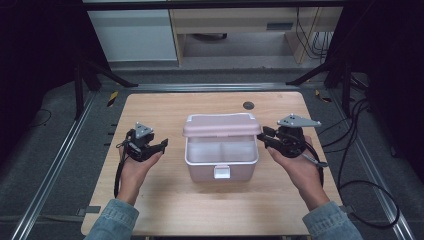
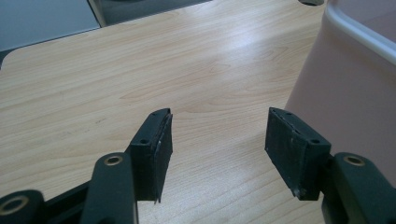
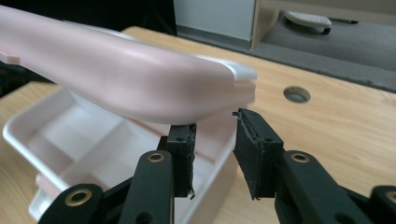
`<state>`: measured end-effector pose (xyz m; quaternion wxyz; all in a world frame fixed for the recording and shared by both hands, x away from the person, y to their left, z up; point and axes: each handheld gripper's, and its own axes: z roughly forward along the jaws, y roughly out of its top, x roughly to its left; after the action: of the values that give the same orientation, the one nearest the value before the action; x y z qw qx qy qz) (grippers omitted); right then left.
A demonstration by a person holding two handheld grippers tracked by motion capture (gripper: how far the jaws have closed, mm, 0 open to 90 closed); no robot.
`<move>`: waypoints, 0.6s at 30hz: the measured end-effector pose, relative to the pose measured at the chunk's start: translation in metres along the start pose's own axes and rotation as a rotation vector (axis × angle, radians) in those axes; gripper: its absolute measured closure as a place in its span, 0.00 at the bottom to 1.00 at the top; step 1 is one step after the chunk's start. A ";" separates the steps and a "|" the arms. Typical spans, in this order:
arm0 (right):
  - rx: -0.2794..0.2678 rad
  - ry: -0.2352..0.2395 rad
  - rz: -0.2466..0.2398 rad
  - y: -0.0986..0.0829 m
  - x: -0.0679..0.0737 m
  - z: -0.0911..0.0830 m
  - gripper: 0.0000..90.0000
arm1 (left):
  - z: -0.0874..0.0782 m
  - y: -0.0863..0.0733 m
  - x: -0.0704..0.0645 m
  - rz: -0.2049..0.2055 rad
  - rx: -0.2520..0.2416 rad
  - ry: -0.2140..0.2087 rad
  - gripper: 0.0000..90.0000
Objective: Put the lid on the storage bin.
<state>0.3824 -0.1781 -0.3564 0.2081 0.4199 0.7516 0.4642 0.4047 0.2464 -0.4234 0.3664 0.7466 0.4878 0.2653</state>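
Observation:
A pink lunch box stands in the middle of the wooden table, its lid raised partway and its divided inside bare. My left gripper hovers open just left of the box, nothing between its jaws; in the left gripper view the box wall sits to the right. At the box's right edge is my right gripper, open. In the right gripper view its jaws stand astride the box's rim, right under the lid.
A white latch hangs on the box's front wall. A round cable hole lies in the tabletop behind the box. Black cables trail off the table's right side. Metal rails run along both sides.

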 end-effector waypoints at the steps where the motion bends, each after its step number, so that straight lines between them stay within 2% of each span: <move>1: 0.009 0.000 -0.002 -0.003 -0.001 -0.002 0.74 | 0.000 0.000 0.001 -0.002 -0.001 0.001 0.45; 4: 0.029 -0.001 0.000 -0.014 -0.003 -0.008 0.73 | -0.001 0.000 0.002 -0.005 -0.005 0.006 0.44; 7: 0.037 -0.012 0.021 -0.025 -0.009 -0.015 0.71 | -0.002 -0.001 0.005 -0.010 -0.001 0.015 0.42; 12: 0.032 -0.062 0.043 -0.036 -0.024 -0.022 0.63 | -0.002 -0.002 0.009 0.003 0.010 0.038 0.36; 15: 0.032 -0.089 0.057 -0.041 -0.035 -0.017 0.52 | -0.002 -0.004 0.012 0.001 0.015 0.055 0.28; 18: 0.035 -0.129 0.058 -0.047 -0.048 -0.007 0.35 | -0.001 -0.009 0.016 -0.006 0.020 0.062 0.22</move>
<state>0.3837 -0.2310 -0.3980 0.2351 0.4740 0.7323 0.4286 0.4053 0.2641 -0.4298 0.3443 0.7401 0.5038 0.2825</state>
